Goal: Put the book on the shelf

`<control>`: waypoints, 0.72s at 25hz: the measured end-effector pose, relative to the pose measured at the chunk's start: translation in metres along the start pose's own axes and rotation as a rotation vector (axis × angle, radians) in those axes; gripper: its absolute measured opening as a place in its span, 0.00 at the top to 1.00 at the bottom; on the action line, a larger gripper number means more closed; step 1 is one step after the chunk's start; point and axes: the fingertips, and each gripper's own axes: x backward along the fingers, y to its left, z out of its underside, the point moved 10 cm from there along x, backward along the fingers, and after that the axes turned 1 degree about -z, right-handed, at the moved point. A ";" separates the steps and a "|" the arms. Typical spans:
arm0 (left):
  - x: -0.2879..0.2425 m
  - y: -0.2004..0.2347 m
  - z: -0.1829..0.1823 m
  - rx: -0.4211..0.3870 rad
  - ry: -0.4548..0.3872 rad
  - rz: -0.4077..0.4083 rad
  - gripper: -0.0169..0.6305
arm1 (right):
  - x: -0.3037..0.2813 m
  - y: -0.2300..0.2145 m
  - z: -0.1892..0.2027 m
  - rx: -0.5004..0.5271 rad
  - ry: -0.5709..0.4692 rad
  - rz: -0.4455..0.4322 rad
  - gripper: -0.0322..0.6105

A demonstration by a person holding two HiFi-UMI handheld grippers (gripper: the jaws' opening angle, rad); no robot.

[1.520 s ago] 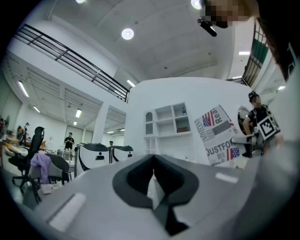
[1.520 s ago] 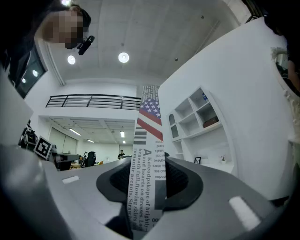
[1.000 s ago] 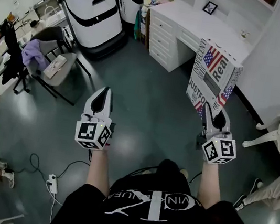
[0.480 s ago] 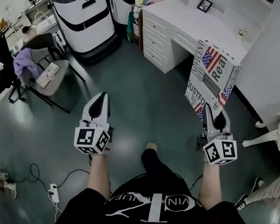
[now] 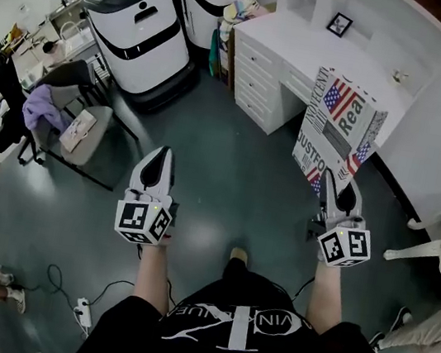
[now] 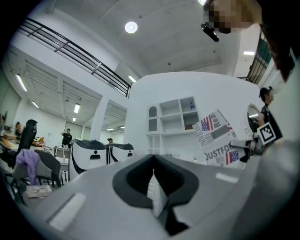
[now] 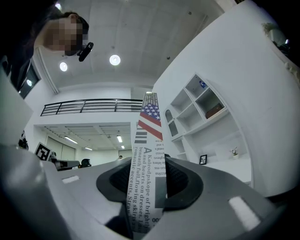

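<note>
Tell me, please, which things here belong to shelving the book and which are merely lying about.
Belongs to the job: book, clamped in the right tool; shelf above the white desk.
Just lying about: left tool, shut and empty; picture frame; office chair; two white machines.

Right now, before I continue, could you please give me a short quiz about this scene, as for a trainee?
1. True or false: the book is clamped in the right gripper.
2. The left gripper is: A) shut, with nothing in it; B) holding a cup; C) holding a pen.
3. What colour is the garment draped on the chair?
Key: 1 true; 2 A; 3 purple.
</note>
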 end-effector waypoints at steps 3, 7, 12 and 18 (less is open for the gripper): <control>-0.040 0.004 -0.001 0.002 0.011 0.012 0.97 | -0.032 -0.021 0.004 -0.007 0.006 0.007 0.70; -0.092 0.007 0.005 0.028 0.022 0.030 0.97 | -0.070 -0.054 0.016 -0.031 0.000 0.025 0.70; -0.125 0.008 0.006 0.058 0.003 0.033 0.97 | -0.090 -0.071 0.023 -0.034 0.002 0.028 0.70; -0.155 0.004 0.019 0.104 -0.024 0.057 0.97 | -0.101 -0.084 0.026 -0.020 -0.018 0.042 0.70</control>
